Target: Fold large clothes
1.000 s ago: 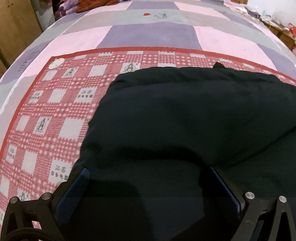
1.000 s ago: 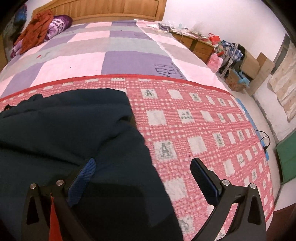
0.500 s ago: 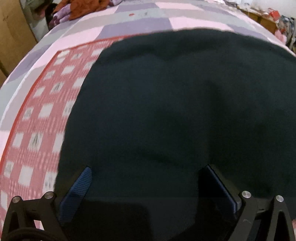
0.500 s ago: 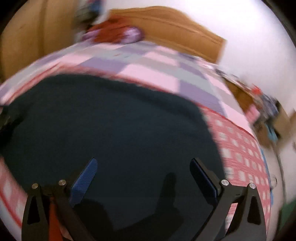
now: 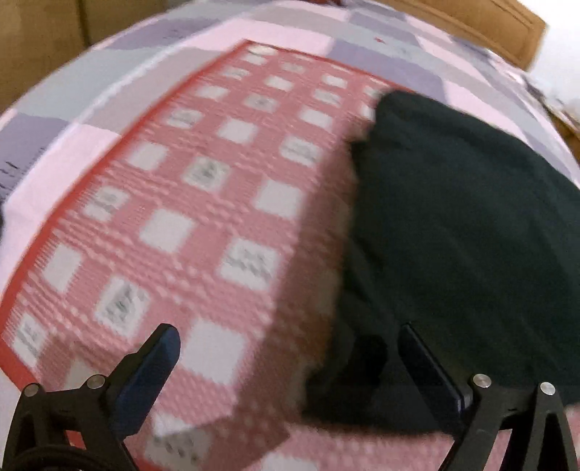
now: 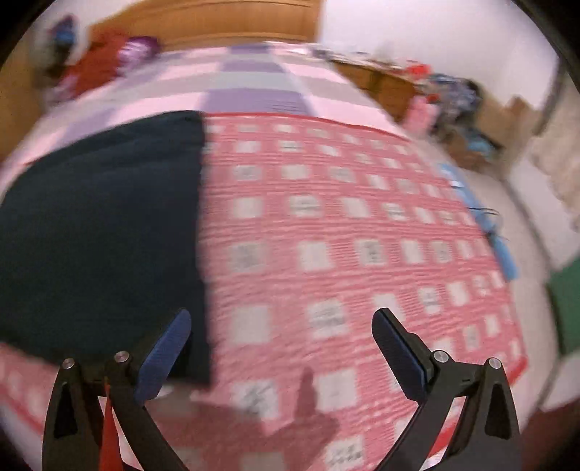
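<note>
Looking along my left gripper [image 5: 286, 357]: its fingers are spread wide and hold nothing; the right fingertip sits over the near edge of the dark garment [image 5: 467, 232], the left one over bare checked cloth.
Garment from the left view: it fills the frame from 1 o'clock round to 5 o'clock, lying flat on the red checked blanket [image 5: 203, 224].
My right gripper [image 6: 281, 324]: released as well, jaws wide apart and empty, hanging over the blanket [image 6: 344, 232].
Garment from the right view: the dark garment [image 6: 98, 232] lies from 8 o'clock to 11 o'clock, its near right corner just beside my left fingertip; I cannot tell if they touch.
Long axis: in the right view the straight right edge runs from 6 o'clock toward 12 o'clock, away from me; blur hides which end is collar or hem.
Surface: the blanket lies over a bed sheet [image 6: 250, 78] of pink, grey and purple squares.
Room: a wooden headboard [image 6: 217, 21] at 12 o'clock, a heap of red and purple clothes [image 6: 105, 63] at 11 o'clock, a cluttered low cabinet [image 6: 384, 81] at 2 o'clock, white wall behind.
Sharpness: both views are smeared by motion.
</note>
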The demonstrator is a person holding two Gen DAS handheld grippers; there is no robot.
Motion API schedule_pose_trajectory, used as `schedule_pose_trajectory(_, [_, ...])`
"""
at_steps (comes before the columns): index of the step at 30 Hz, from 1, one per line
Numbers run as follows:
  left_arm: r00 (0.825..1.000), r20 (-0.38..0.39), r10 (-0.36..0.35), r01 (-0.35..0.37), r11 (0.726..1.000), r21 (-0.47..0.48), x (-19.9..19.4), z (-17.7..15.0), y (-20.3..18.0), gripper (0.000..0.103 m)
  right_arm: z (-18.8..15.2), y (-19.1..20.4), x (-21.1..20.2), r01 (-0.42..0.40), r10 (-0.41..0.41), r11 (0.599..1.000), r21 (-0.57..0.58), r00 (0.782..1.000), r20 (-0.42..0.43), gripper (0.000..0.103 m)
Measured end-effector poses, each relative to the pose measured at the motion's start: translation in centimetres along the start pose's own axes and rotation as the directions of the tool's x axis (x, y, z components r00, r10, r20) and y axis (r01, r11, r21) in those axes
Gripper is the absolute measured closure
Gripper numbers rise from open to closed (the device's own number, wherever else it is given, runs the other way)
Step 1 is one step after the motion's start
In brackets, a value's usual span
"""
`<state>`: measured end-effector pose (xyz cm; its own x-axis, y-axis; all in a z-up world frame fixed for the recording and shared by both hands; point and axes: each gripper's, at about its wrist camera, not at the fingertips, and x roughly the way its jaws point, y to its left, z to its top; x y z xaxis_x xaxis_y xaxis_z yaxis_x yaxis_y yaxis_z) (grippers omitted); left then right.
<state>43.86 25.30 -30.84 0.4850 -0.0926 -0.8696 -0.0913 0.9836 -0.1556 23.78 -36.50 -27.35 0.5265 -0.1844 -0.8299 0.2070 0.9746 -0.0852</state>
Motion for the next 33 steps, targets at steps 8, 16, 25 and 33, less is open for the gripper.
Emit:
schedule_pose_trajectory(8, [0.992, -0.114, -0.061, 0.07, 0.995, 0.077, 1.8, -3.0, -2.5, 0.003, -1.2, 3.2, 1.4, -0.181, 0.167, 0.971, -0.156, 0.981, -0.096, 0.001])
schedule_pose_trajectory(16, [0.984, -0.133, -0.122, 0.135, 0.986, 0.094, 4.5, -1.5, -3.9, 0.003, 0.1, 3.7, 6.9, -0.3, 0.265, 0.936, -0.184, 0.945, -0.194, 0.001])
schedule_pose_trajectory(25, [0.958, -0.221, -0.183, 0.212, 0.971, 0.114, 8.8, 0.2, -6.8, 0.002, 1.4, 6.0, 9.8, -0.415, 0.361, 0.884, -0.214, 0.899, -0.248, 0.007])
schedule_pose_trajectory(33, [0.95, -0.226, -0.217, 0.245, 0.964, 0.107, 6.9, 0.7, -7.9, 0.081, 1.9, 8.5, 9.7, -0.476, 0.424, 0.851, -0.222, 0.872, -0.246, 0.058])
